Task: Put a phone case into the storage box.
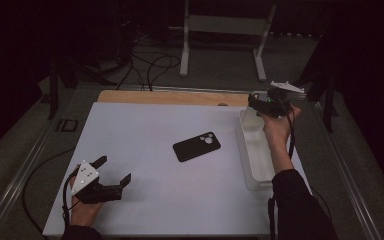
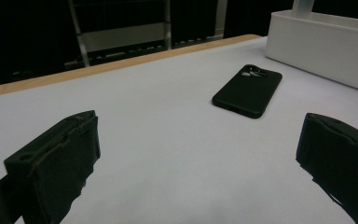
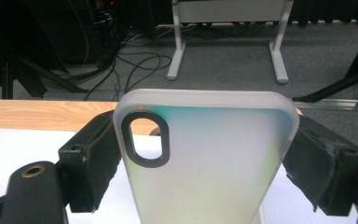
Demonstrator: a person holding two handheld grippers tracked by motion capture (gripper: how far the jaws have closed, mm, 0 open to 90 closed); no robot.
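Overhead, the right gripper point(image 1: 258, 104) held the translucent phone case point(image 3: 205, 158) clamped edgewise between its jaws, long axis running away from them, above the white bin point(image 1: 256, 150) (left gripper point(image 1: 114, 171), jaws apart, sat nearer the black phone case point(image 1: 196, 146)).

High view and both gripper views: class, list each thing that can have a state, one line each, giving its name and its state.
Black phone case: lying flat on the white mat, camera cutout up, untouched.
Translucent phone case: clamped by its edges in the right claw, lifted.
Left claw: open, holding nothing, low over the mat.
White bin: upright at the mat's right edge, below the right claw.
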